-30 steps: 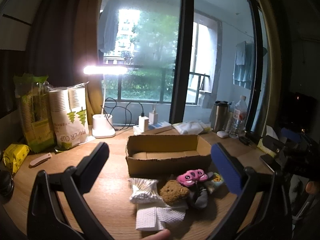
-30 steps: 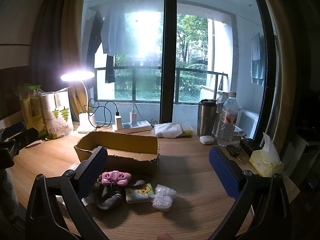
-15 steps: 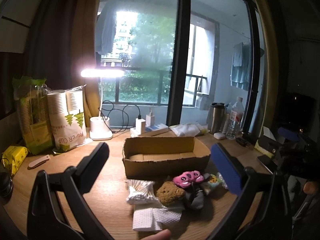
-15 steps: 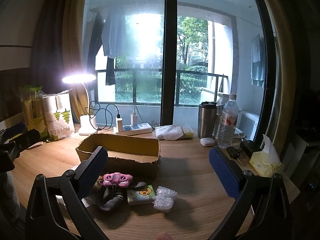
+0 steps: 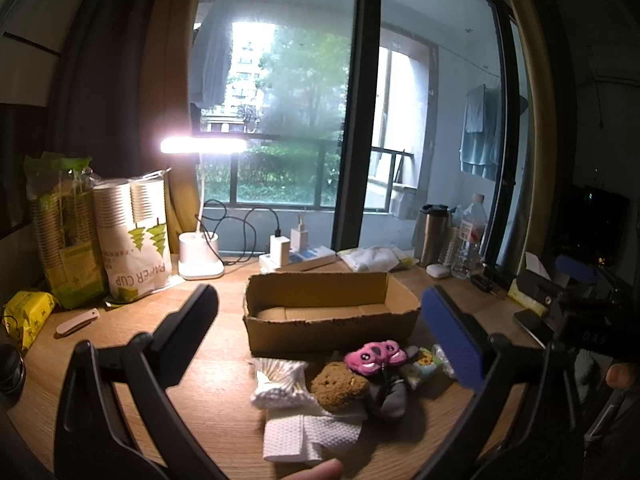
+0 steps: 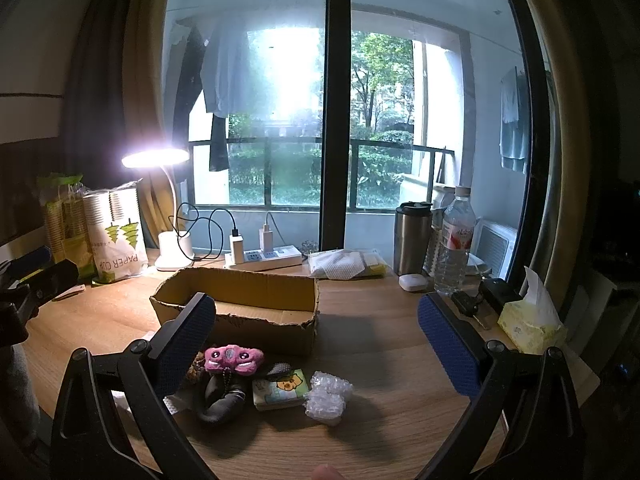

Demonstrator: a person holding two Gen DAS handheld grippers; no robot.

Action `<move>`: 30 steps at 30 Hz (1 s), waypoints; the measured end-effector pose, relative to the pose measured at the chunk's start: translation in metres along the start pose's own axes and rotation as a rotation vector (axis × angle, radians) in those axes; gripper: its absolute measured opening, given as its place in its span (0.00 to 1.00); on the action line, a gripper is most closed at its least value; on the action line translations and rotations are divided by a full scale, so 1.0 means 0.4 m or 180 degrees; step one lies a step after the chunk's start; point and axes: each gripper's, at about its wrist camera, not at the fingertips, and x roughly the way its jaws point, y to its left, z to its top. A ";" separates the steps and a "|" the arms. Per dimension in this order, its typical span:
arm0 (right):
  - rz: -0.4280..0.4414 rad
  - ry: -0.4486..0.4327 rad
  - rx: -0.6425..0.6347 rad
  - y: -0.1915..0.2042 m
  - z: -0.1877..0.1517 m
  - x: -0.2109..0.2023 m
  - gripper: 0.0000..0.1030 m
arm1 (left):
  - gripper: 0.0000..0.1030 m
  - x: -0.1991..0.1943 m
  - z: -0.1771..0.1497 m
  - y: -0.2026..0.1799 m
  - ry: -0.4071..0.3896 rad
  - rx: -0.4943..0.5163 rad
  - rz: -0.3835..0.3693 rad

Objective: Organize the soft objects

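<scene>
An open cardboard box (image 5: pixel 328 312) (image 6: pixel 240 312) sits mid-desk. In front of it lies a heap of soft things: a pink plush (image 5: pixel 378 356) (image 6: pixel 234 358), a brown teddy (image 5: pixel 338 384), a grey soft toy (image 5: pixel 390 398) (image 6: pixel 218 400), a bag of cotton swabs (image 5: pixel 280 378), folded white tissue (image 5: pixel 308 436), a small tissue pack (image 6: pixel 280 392) and bubble wrap (image 6: pixel 326 396). My left gripper (image 5: pixel 320 340) hovers open above the heap, holding nothing. My right gripper (image 6: pixel 318 340) is also open and empty, to the right of the heap.
A lit desk lamp (image 5: pixel 200 256), a power strip (image 5: pixel 298 258) and paper cup packs (image 5: pixel 136 240) line the back. A steel tumbler (image 6: pixel 410 238), a water bottle (image 6: pixel 454 248), keys (image 6: pixel 470 306) and a yellow tissue box (image 6: pixel 532 326) stand on the right.
Both views have shifted slightly, with the box and heap drifting a little in frame. Both grippers stay open; nothing on the desk has moved.
</scene>
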 end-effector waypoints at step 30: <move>0.0007 0.0002 0.0001 -0.002 -0.001 0.000 1.00 | 1.00 0.003 -0.003 -0.005 0.0014 -0.0006 -0.0007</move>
